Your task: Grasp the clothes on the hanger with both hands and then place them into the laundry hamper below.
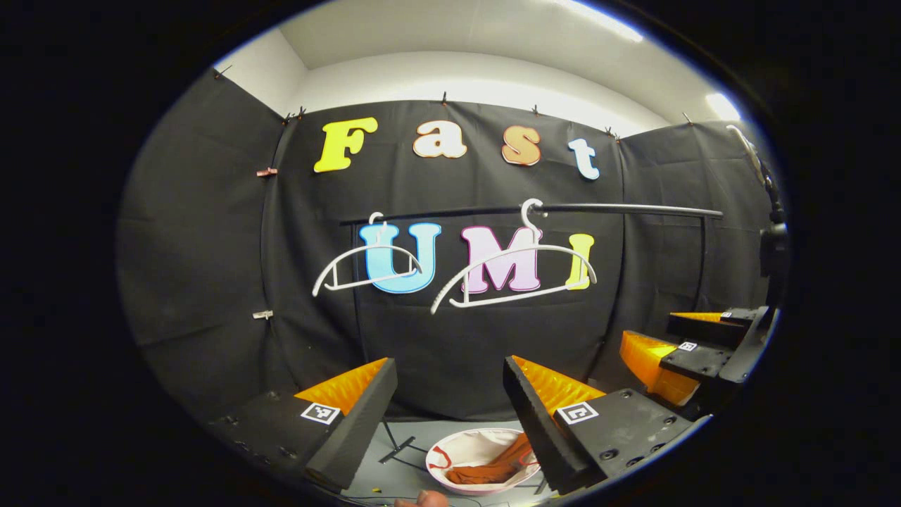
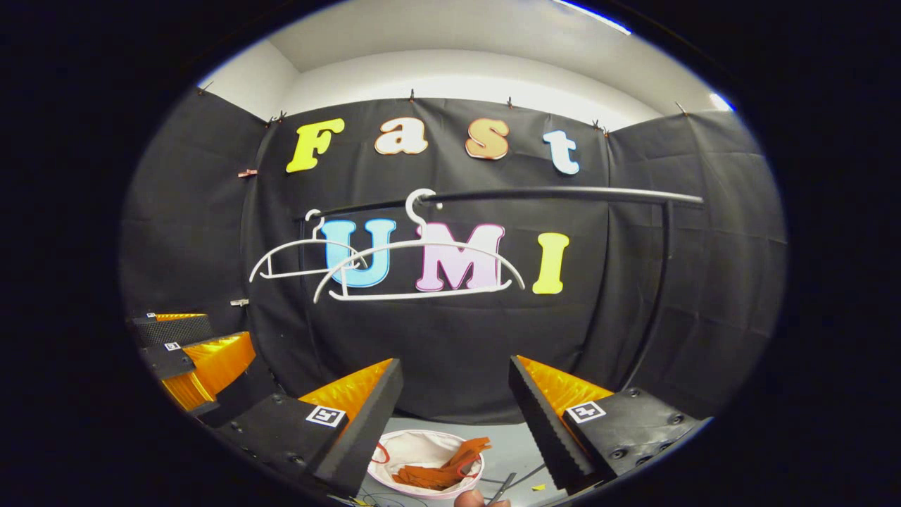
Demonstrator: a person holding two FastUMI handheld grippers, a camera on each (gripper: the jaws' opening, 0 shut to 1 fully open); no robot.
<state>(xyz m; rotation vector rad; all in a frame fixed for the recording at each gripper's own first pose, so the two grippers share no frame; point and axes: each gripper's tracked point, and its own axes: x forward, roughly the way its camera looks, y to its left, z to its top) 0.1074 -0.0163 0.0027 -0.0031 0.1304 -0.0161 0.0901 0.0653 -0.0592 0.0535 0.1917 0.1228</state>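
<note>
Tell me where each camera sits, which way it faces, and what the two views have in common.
Left gripper view: rides on the left gripper, facing the booth wall; its open fingers frame the hamper; the right gripper shows at right.
Right gripper view: rides on the right gripper, facing the same wall; its open fingers frame the hamper; the left gripper shows at left.
Shared: the rail, two bare white hangers, and the orange clothes lying in the hamper.

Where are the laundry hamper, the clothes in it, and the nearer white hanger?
laundry hamper (image 1: 450,445): left gripper view, bare inner wall.
clothes (image 1: 493,470): left gripper view, middle of the heap.
nearer white hanger (image 2: 422,248): right gripper view, top arch.
</note>
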